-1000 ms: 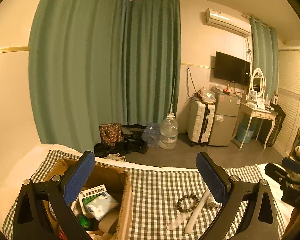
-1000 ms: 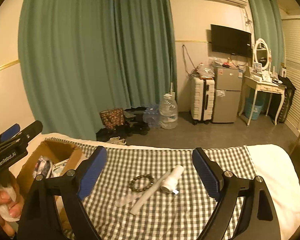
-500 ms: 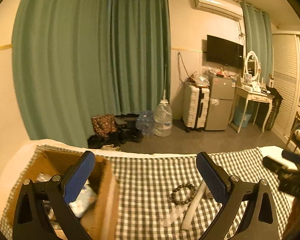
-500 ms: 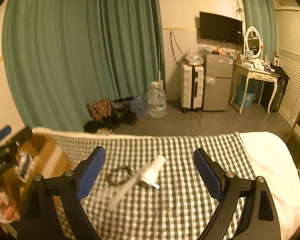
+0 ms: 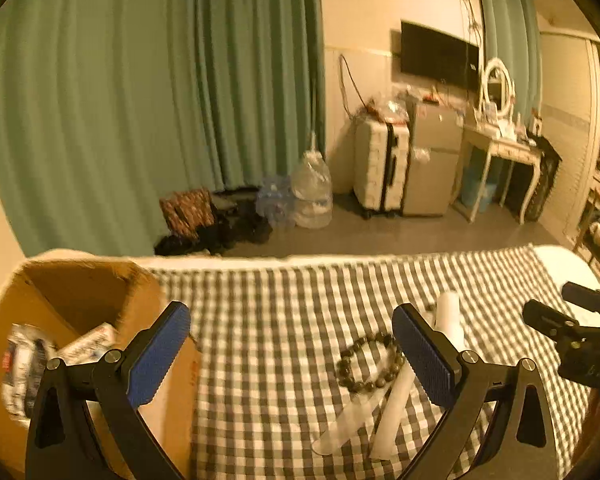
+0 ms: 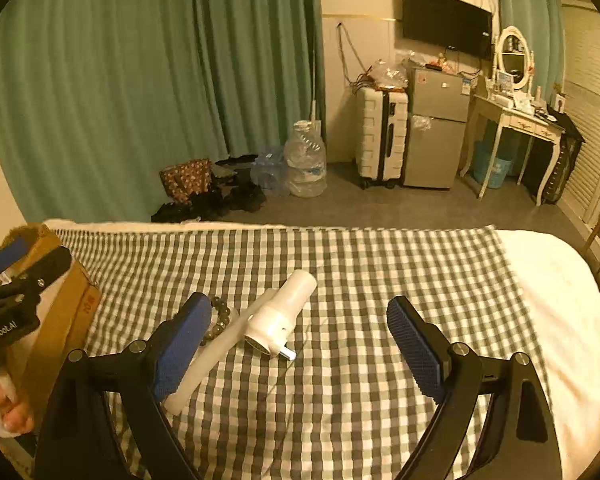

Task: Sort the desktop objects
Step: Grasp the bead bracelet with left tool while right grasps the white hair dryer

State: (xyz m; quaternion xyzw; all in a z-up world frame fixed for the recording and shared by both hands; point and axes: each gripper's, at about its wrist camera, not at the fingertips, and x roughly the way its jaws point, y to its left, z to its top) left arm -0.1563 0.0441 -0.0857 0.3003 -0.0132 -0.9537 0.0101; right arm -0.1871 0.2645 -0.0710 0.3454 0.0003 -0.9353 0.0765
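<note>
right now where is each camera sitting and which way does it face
Left wrist view: sits on the left gripper, looking forward and down over the checked cloth at the cardboard box and bead bracelet; its own open jaws show, and the right gripper at the right edge.
Right wrist view: sits on the right gripper, facing the white cylinder; its own open jaws show, plus the left gripper and a hand at the left edge.
Shared: cloth, bracelet, box, cylinder, and the room beyond.
</note>
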